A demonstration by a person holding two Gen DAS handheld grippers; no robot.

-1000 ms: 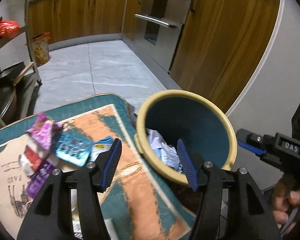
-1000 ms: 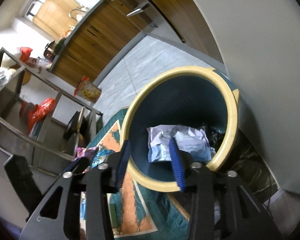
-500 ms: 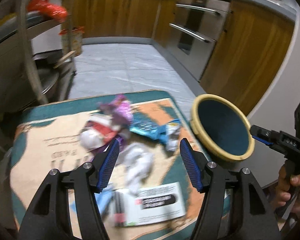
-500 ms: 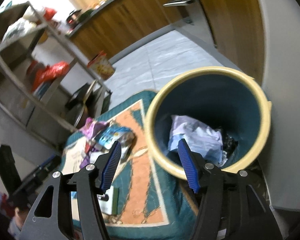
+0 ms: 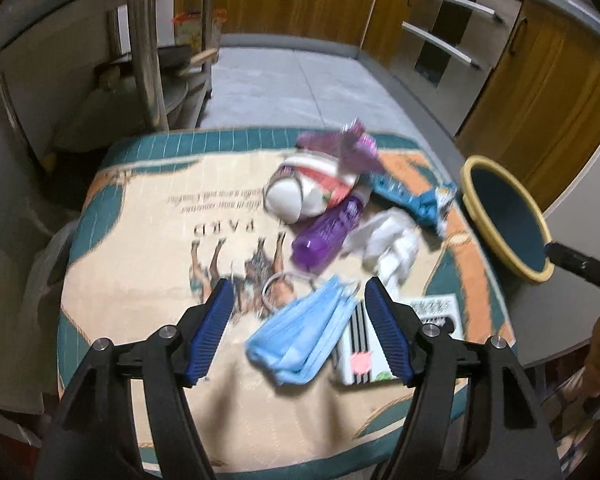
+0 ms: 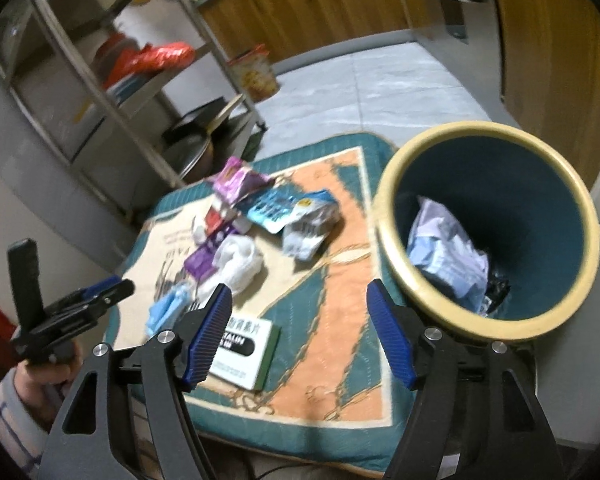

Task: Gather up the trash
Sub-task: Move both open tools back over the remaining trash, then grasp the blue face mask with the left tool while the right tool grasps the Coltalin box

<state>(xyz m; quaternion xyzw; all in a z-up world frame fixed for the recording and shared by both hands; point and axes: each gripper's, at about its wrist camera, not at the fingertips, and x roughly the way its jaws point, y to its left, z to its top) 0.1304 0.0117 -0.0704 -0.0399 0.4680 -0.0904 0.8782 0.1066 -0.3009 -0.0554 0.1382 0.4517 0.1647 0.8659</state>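
Trash lies on a patterned mat (image 5: 148, 248): a blue face mask (image 5: 304, 336), a purple bottle (image 5: 328, 232), white tissue (image 5: 388, 236), a white box (image 6: 244, 352), a blue wrapper (image 6: 276, 208) and a purple wrapper (image 5: 356, 148). A teal bin with a cream rim (image 6: 496, 224) stands at the mat's right edge and holds crumpled paper (image 6: 448, 256). My left gripper (image 5: 300, 328) hovers over the face mask, its jaws opening with nothing pressed between them. My right gripper (image 6: 300, 332) hangs above the mat between the box and the bin, jaws opening and empty.
A metal shelf rack (image 6: 100, 80) with pans and a red bag stands left of the mat. Wooden cabinets (image 5: 540, 92) and an oven front line the far side. Grey tiled floor (image 5: 300, 84) lies beyond. A hand in a striped sleeve (image 6: 16, 400) holds the left gripper.
Both grippers swung left, away from the bin and over the mat. Their jaws have widened. The left view now centres on the face mask instead of the bin.
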